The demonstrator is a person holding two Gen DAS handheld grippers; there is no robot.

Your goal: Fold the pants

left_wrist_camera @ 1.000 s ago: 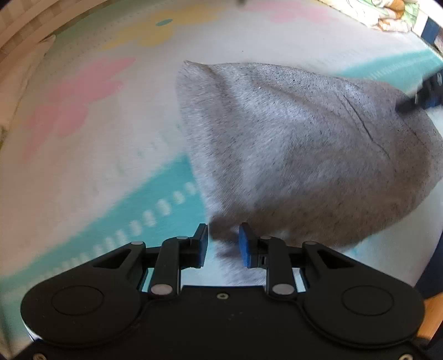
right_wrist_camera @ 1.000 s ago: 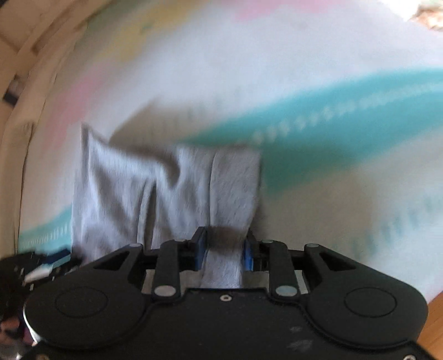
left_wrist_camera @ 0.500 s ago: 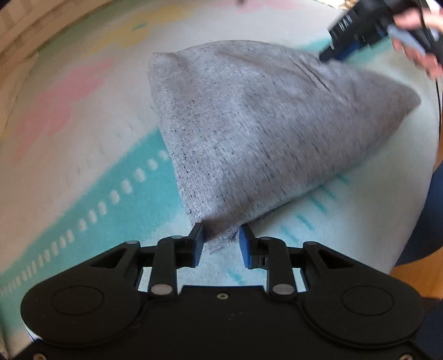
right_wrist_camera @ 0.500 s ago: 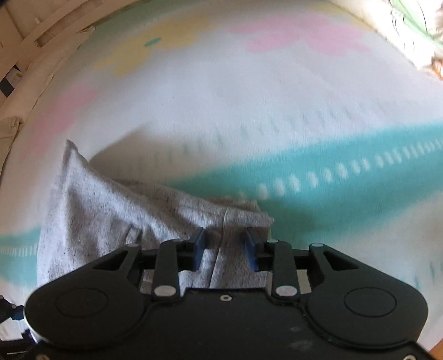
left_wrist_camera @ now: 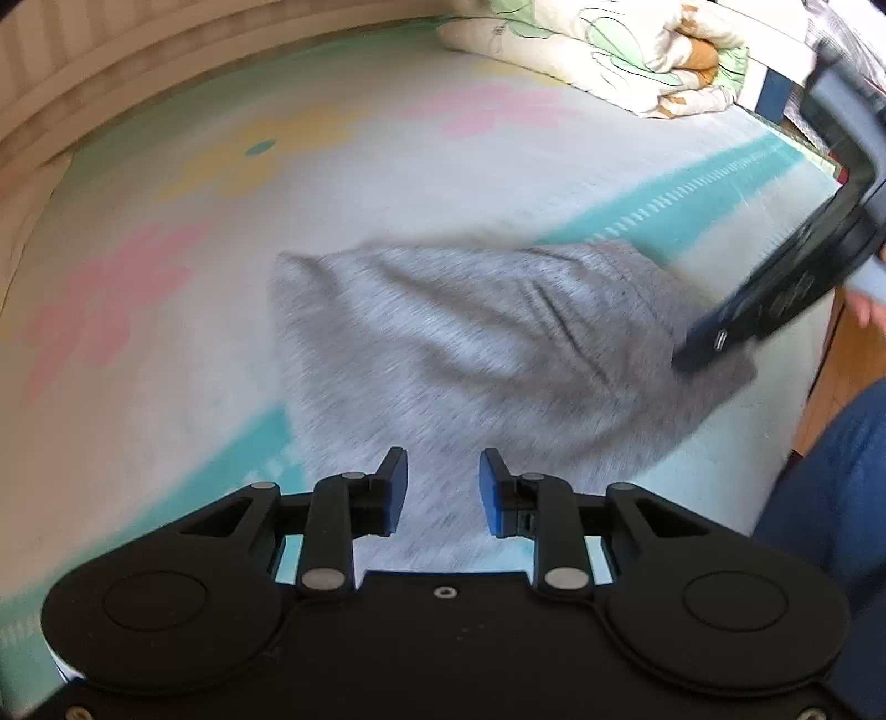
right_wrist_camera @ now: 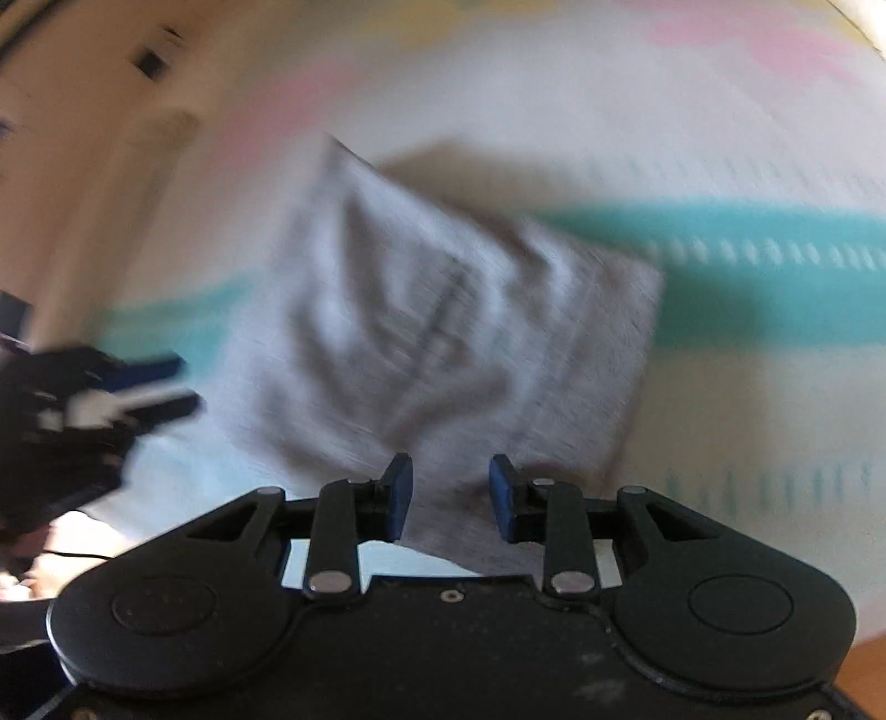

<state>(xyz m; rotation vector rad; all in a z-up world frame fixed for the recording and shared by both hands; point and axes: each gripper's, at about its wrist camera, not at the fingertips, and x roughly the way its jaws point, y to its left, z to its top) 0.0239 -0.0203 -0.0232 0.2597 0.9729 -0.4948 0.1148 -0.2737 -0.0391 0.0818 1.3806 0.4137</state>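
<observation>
The soft grey speckled knit pants (left_wrist_camera: pixel 470 343) lie on the white bed cover with pink and yellow flowers and teal stripes (left_wrist_camera: pixel 343 166), gathered into a compact, roughly four-cornered packet rather than stretched out at full length. Judging from that shape, at least one fold is already in; the upper layer is rumpled with diagonal creases, so flattening and perhaps one more fold seem to remain. Both views are blurred, so the number of layers cannot be read.

The left gripper (left_wrist_camera: pixel 443 490) hovers over the near edge of the packet with its blue-padded fingers (left_wrist_camera: pixel 394 487) about half apart; grey cloth shows behind the gap, but no pad presses on it, so it looks released. From the right wrist view the same holds for the right gripper (right_wrist_camera: pixel 451 493): fingers (right_wrist_camera: pixel 400 490) about half spread above the near corner of the pants (right_wrist_camera: pixel 443 332), nothing pinched between them that can be made out. In the left view the right gripper's black body comes in from the right, with its tip over the far right corner of the cloth; whether it touches there the blur hides. A folded floral quilt (left_wrist_camera: pixel 609 50) sits at the far end of the bed, well apart from the pants
</observation>
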